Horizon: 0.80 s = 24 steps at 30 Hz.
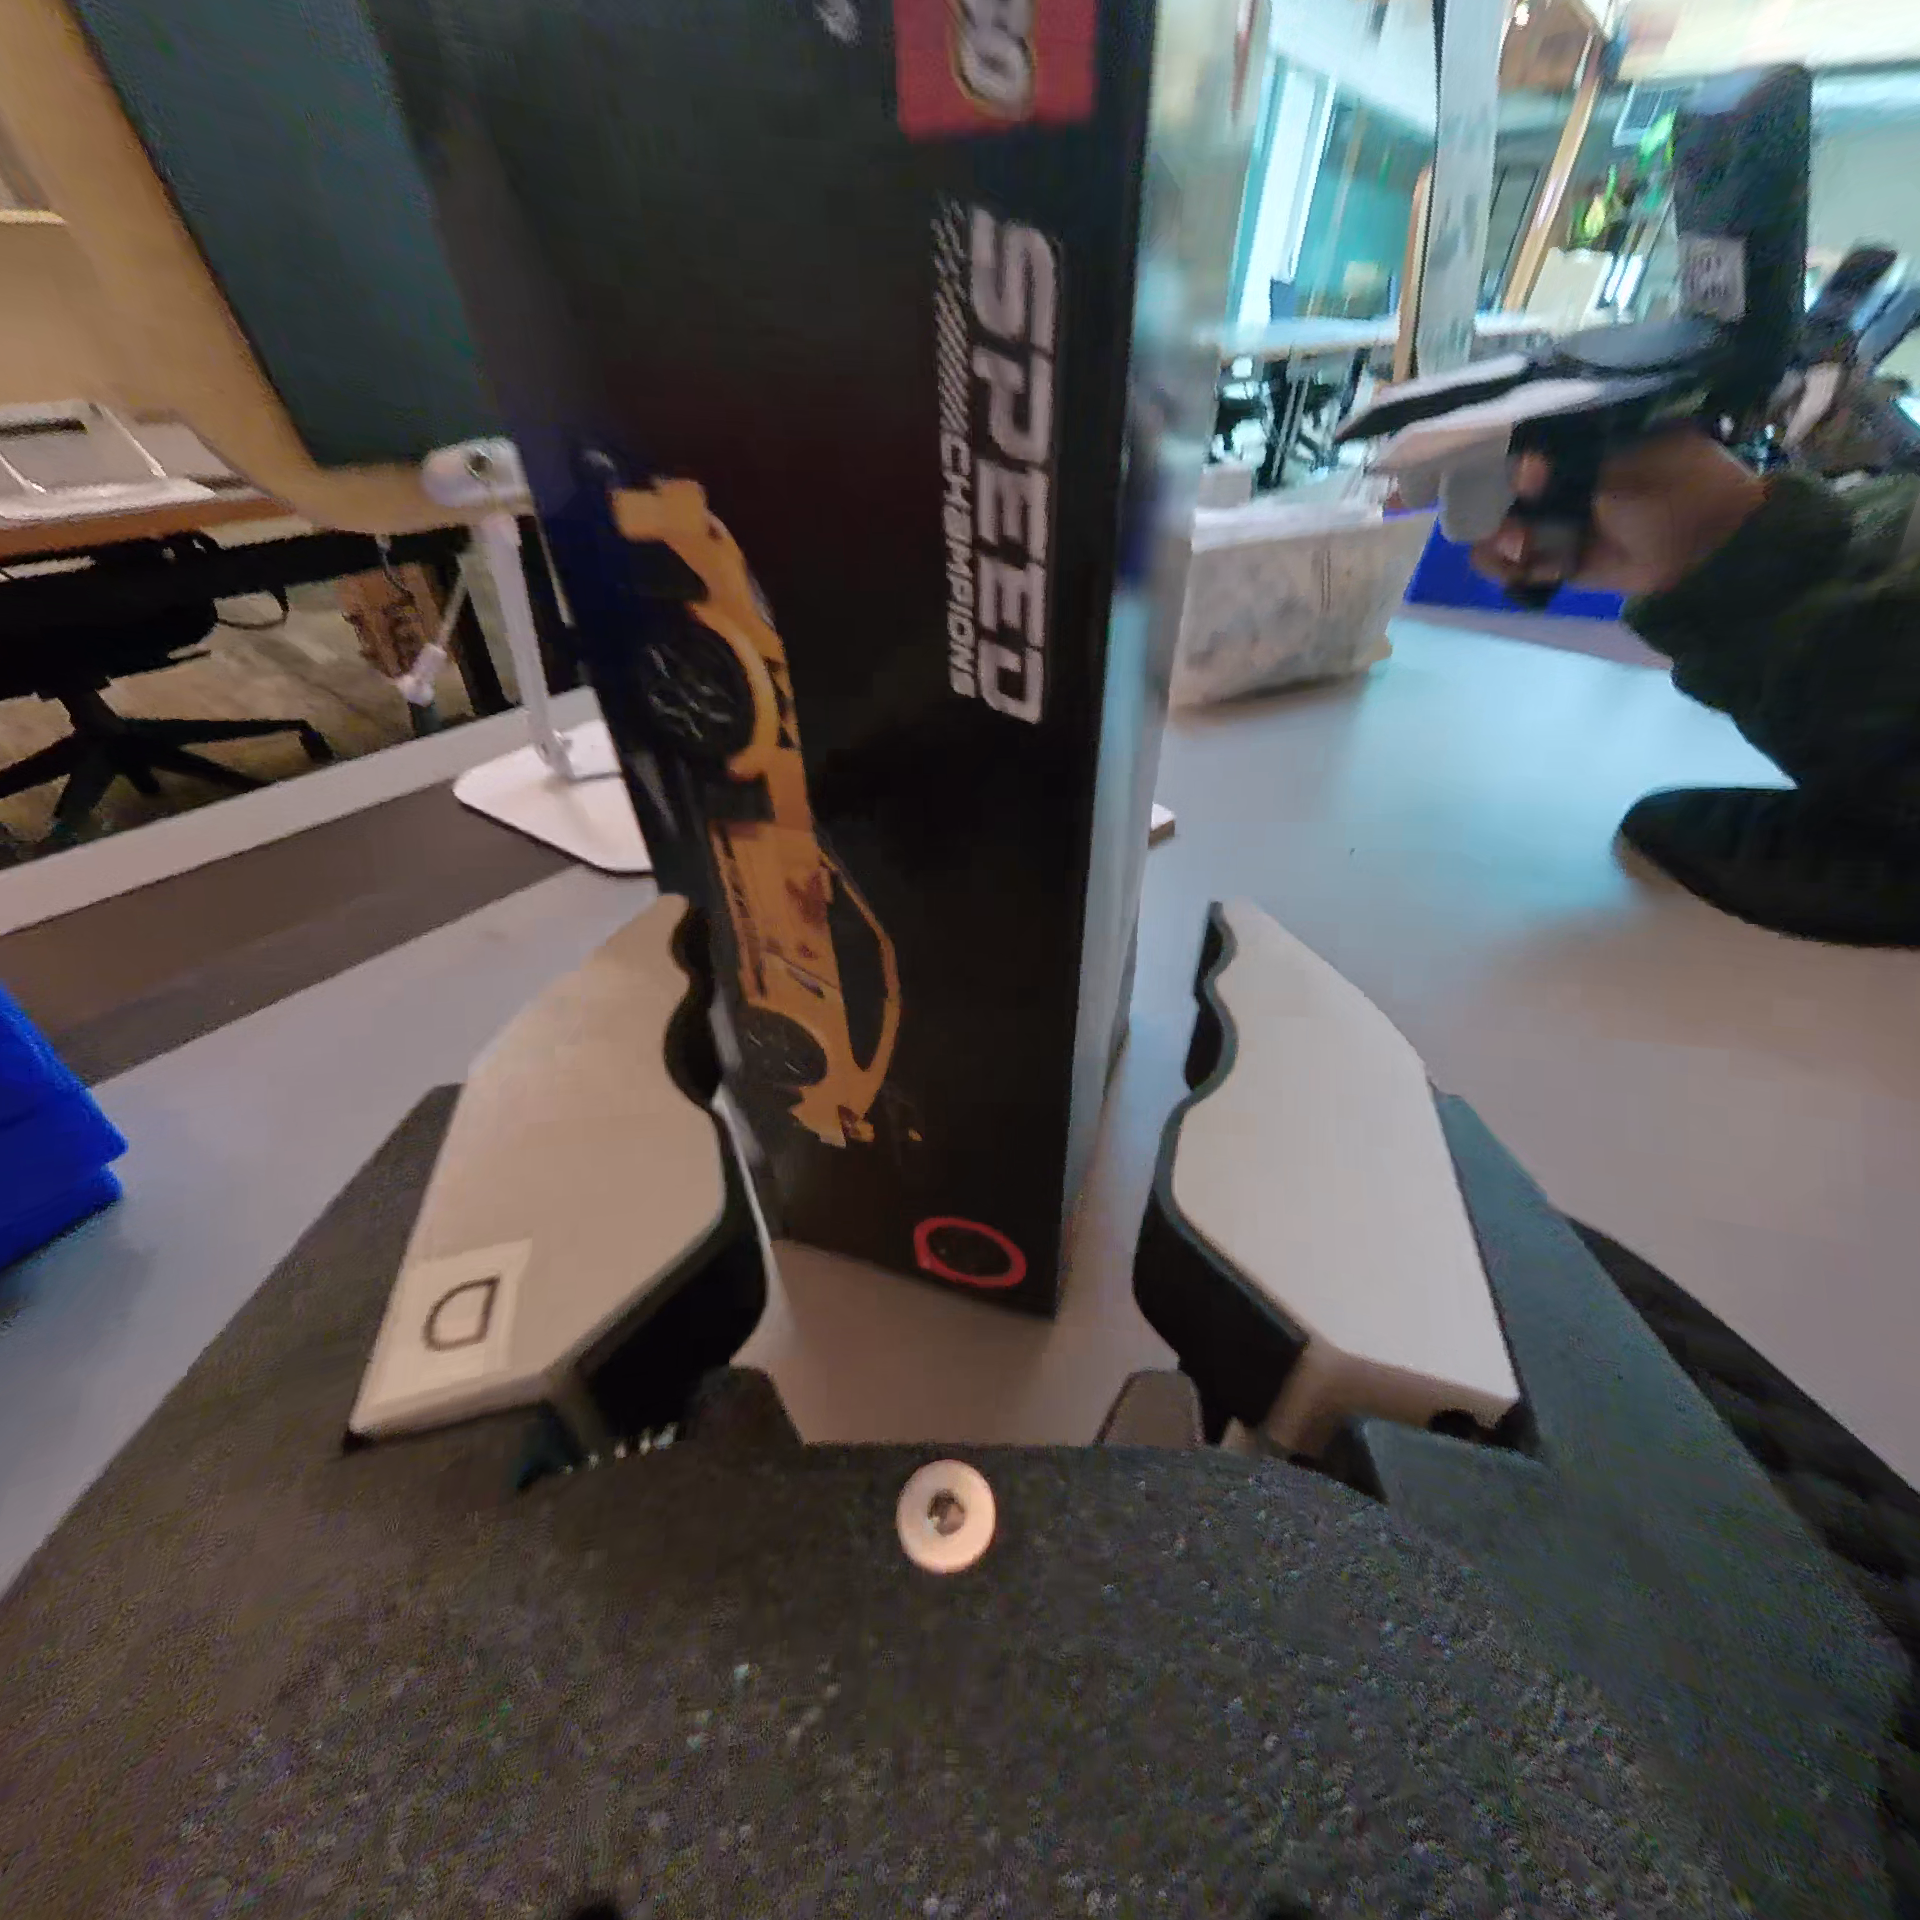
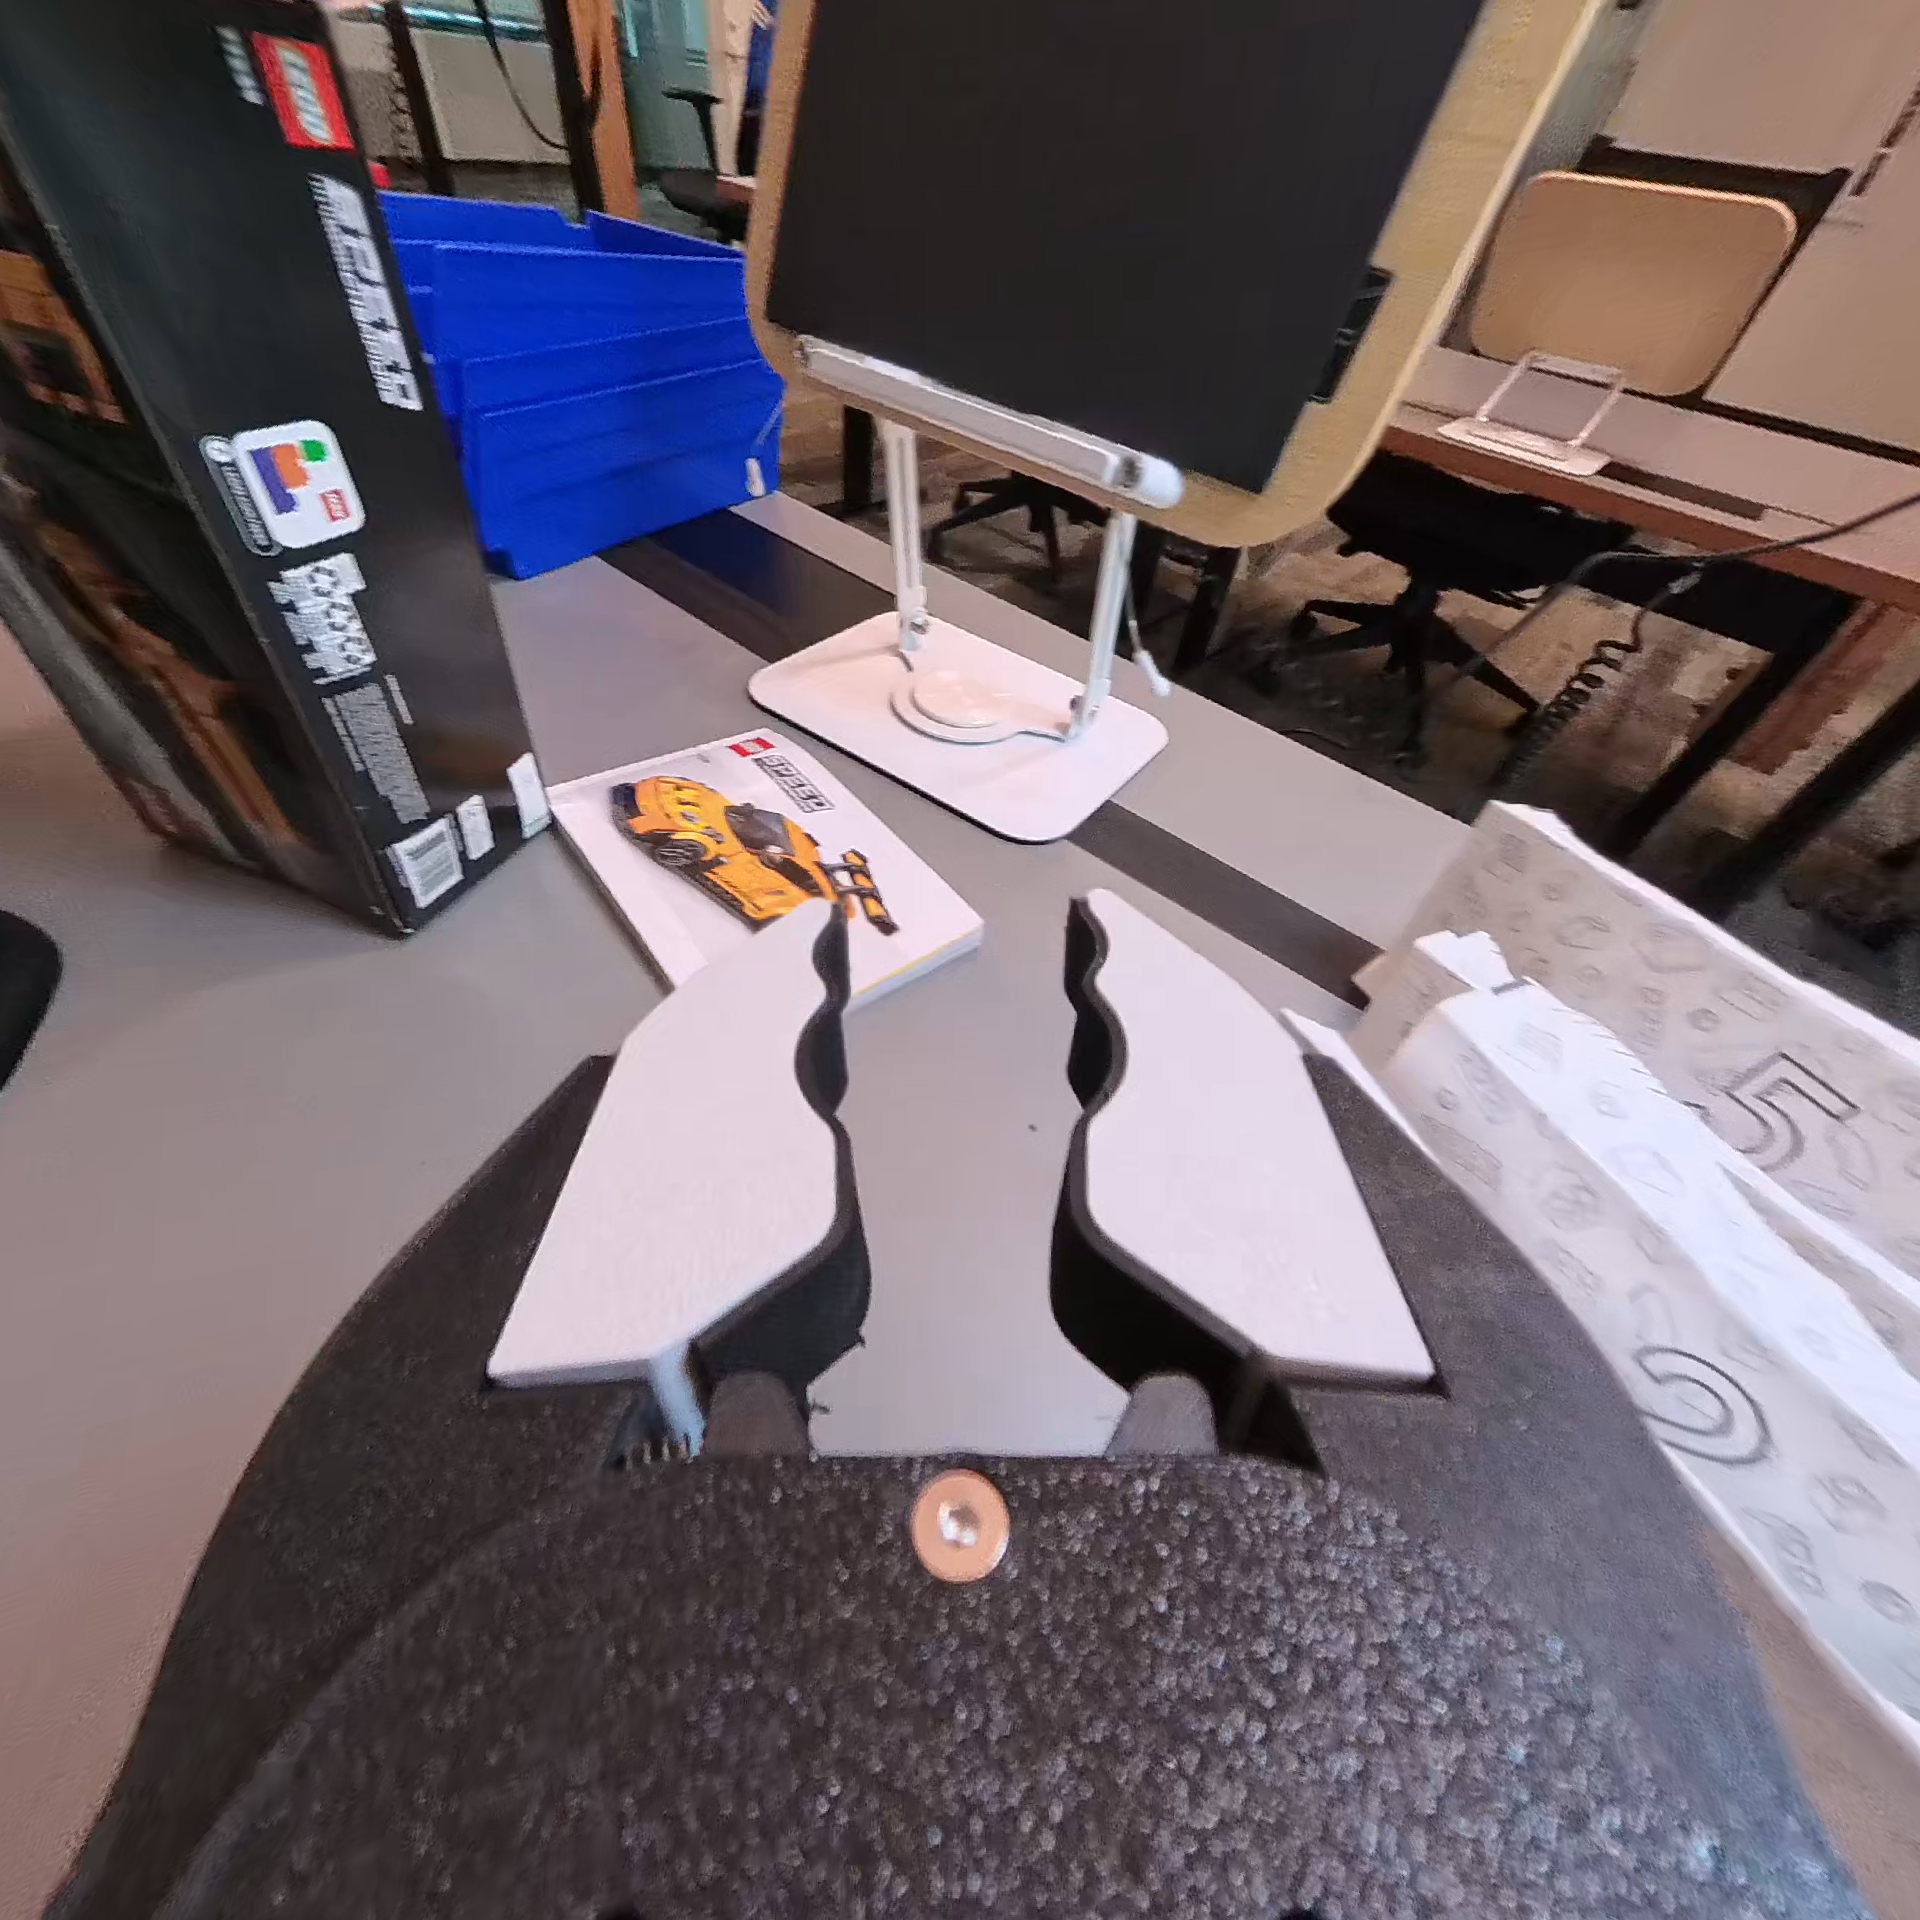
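Observation:
A tall black box [image 1: 883, 623] with a yellow car picture stands upright on the grey table [image 1: 1455, 1039]. It sits between the fingers of my left gripper [image 1: 951, 935], which is open. The left finger [image 1: 582, 1122] is against the box edge and the right finger [image 1: 1309, 1122] stands apart from it. My right gripper [image 2: 958, 914] is open and empty over the table. A booklet [image 2: 727, 831] with a yellow car cover lies just beyond its left fingertip. The box also shows at the left in the right wrist view [image 2: 260, 468]. The right gripper [image 1: 1455, 436] also shows in a hand far right in the left wrist view.
A tablet [image 2: 1091, 208] on a white stand [image 2: 956, 717] is at the table's far edge. Blue bins [image 2: 592, 364] are stacked behind the box. White patterned paper bags [image 2: 1662, 1143] lie close on the right. A person's dark sleeve [image 1: 1787, 675] rests on the table. The grippers' ends are close to 40 cm from one another.

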Available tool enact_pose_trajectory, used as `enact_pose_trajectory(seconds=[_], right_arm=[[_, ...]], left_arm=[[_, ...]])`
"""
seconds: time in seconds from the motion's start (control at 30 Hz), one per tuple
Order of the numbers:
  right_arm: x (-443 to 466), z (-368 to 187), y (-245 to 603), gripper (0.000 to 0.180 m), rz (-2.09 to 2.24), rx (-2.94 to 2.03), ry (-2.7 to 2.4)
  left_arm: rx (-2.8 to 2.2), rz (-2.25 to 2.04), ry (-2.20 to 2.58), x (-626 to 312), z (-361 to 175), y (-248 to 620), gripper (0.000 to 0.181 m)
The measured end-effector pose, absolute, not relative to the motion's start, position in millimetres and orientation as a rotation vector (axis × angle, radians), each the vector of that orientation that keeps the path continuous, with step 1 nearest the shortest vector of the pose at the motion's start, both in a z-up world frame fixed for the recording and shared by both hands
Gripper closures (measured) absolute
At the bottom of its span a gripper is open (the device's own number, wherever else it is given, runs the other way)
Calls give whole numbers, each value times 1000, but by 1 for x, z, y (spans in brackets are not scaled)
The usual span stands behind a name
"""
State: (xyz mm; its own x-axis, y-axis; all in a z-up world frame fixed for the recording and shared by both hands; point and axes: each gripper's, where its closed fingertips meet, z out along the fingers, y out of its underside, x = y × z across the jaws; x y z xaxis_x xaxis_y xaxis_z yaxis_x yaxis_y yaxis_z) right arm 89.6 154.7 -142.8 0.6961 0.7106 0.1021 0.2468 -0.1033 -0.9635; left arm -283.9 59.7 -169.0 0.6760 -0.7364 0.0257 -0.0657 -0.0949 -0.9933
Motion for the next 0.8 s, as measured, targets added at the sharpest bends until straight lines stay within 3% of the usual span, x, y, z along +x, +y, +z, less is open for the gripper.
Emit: enact_pose_trajectory(seconds=[0.1, 0.2, 0.33, 0.43, 0.5, 0.73, 0.8], right_arm=[[101, -140, 161, 140, 452, -1676, -751], [95, -143, 160, 142, 503, -1678, -746], [63, -171, 152, 145, 538, -1716, -901], [34, -196, 151, 136, 556, -1785, -1009], [12, -213, 151, 120, 621, -1876, -1057], [-73, -256, 165, 115, 570, -1910, -1328], [-89, -264, 174, 122, 556, -1952, -1335]], left_arm=[[-1586, -606, 648, -291, -170, 67, 72], [-1607, -634, 648, -290, -174, 72, 70], [-1617, -633, 663, -292, -171, 76, 95], [-1597, -587, 698, -296, -167, 75, 108], [-1557, -573, 700, -298, -163, 74, 109], [-1461, -552, 666, -305, -153, 62, 114], [-1441, -542, 665, -306, -151, 62, 119]])
